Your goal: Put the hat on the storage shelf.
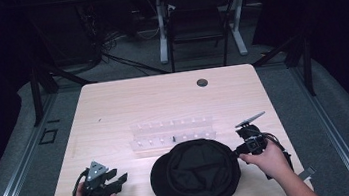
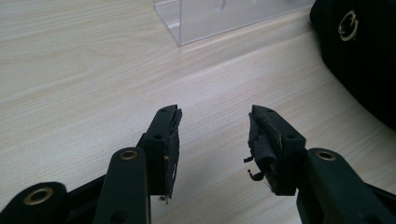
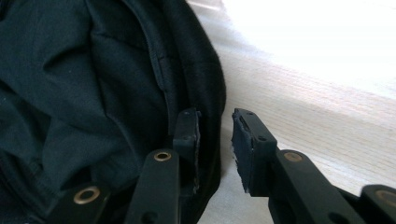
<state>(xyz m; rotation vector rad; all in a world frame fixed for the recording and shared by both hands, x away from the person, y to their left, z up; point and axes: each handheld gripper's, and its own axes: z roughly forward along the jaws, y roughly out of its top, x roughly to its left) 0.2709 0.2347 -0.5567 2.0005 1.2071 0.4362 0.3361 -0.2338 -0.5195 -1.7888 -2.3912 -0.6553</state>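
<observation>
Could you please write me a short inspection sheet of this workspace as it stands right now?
Surface: light wooden table, with a dark round grommet near its far edge.
Job's things: black cap lying inside-up at the near edge; clear acrylic rack just behind it.
Clutter: nothing seen.
Grippers: left gripper open over bare wood, left of the cap; right gripper open, its jaws either side of the cap's rim, not closed on it.
Cables: a cable trails from each gripper; more lie on the floor beyond the table.
Surroundings: dark room, a black chair and another desk behind.
</observation>
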